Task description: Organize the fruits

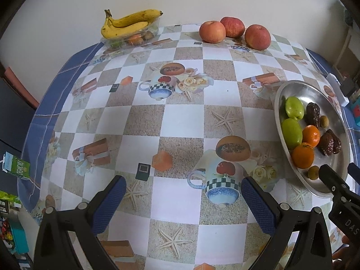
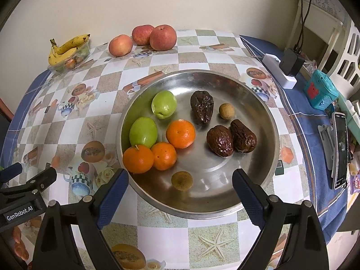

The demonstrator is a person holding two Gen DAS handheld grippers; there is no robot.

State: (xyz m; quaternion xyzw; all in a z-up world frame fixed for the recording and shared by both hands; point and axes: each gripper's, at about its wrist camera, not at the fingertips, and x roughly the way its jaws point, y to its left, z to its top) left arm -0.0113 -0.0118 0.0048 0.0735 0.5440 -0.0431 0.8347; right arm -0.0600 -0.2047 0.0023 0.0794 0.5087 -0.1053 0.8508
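A steel bowl (image 2: 254, 94) holds two green fruits (image 2: 143, 132), three oranges (image 2: 180, 133), three dark dates (image 2: 220, 140) and two small brown longans (image 2: 182, 180). My right gripper (image 2: 180, 189) is open and empty, just above the bowl's near rim with the near longan between its fingers' line. My left gripper (image 1: 183, 193) is open and empty over the tablecloth, left of the bowl (image 1: 292, 90). Three apples (image 1: 212, 31) and a banana bunch (image 1: 128, 22) on a clear tray (image 1: 112, 42) sit at the far edge.
The table has a checked patterned cloth (image 1: 184, 121) with a blue border. On the right edge lie a white power strip with a black plug (image 2: 283, 67), a teal toy (image 2: 320, 93) and a phone on a stand (image 2: 340, 150). A green carton (image 1: 16, 165) stands off the left edge.
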